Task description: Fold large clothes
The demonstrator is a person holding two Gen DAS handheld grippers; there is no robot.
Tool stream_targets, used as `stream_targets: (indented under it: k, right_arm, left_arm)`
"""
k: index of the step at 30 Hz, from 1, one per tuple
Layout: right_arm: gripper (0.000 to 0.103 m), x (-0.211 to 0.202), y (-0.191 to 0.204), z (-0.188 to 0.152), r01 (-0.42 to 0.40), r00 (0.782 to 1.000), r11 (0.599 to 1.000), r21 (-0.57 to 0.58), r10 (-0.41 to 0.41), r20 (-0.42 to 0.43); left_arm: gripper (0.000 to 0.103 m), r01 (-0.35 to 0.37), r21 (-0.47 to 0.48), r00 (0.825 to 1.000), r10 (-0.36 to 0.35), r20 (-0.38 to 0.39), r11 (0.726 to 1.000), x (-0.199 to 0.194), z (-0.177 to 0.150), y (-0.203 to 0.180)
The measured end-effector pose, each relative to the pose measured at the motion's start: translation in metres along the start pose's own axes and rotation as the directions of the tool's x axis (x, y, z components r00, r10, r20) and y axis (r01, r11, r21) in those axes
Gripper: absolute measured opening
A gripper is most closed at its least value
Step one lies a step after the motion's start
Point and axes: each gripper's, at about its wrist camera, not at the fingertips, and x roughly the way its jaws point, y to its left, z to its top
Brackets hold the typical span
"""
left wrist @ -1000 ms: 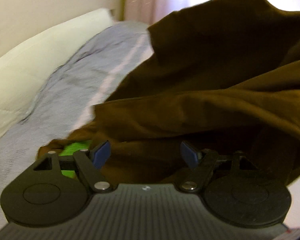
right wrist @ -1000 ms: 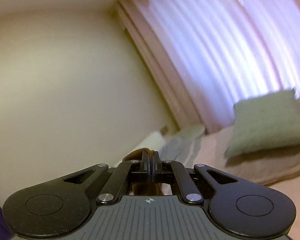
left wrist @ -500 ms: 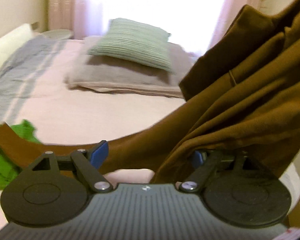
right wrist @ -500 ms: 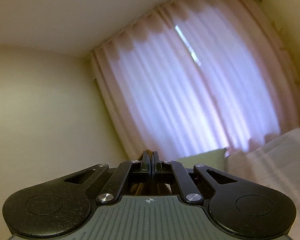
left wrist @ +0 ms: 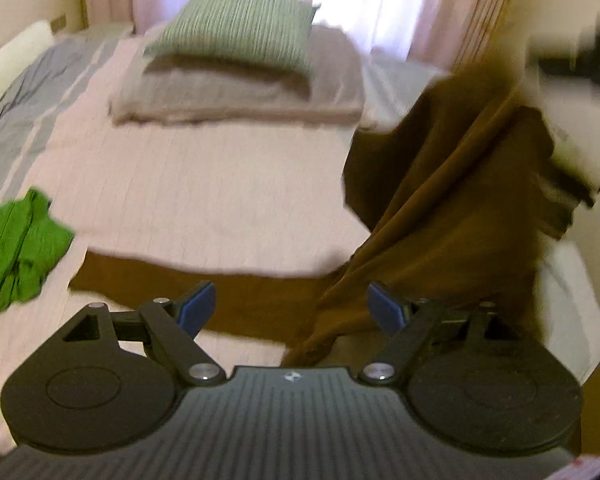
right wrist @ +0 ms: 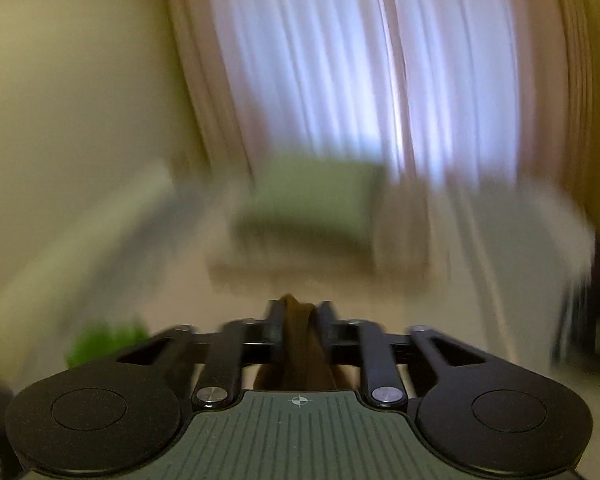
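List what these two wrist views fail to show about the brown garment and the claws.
- Brown garment, left wrist view: motion blur and bunching hide its type; its lower end is behind the left claw.
- Right claw, right wrist view: jaws opening with brown cloth between; whether the pads press it is unclear.
- Green garment: cut by the left edge.

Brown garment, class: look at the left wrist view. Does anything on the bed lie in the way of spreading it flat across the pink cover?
Nothing sits on the middle of the pink cover. The brown garment hangs at the right. A green garment lies at the left edge, and a green pillow on a folded blanket at the far end.
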Motion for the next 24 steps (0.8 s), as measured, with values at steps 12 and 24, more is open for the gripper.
stream_targets:
  k: [12, 24]
  right_arm:
    - [0.059, -0.011, -0.033, -0.142, 0.221, 0.923, 0.952, 0.210, -0.134, -0.361]
    - [0.059, -0.035, 0.061, -0.196, 0.314, 0.910, 0.923, 0.222, -0.225, -0.349]
  left_arm:
    - [0.081, -0.011, 0.082, 0.979, 0.027, -0.204, 0.997, 0.005, -0.043, 0.030]
    - [0.081, 0.073, 0.211, 0.981, -0.033, -0.190, 0.975, -0.044, -0.070, 0.059]
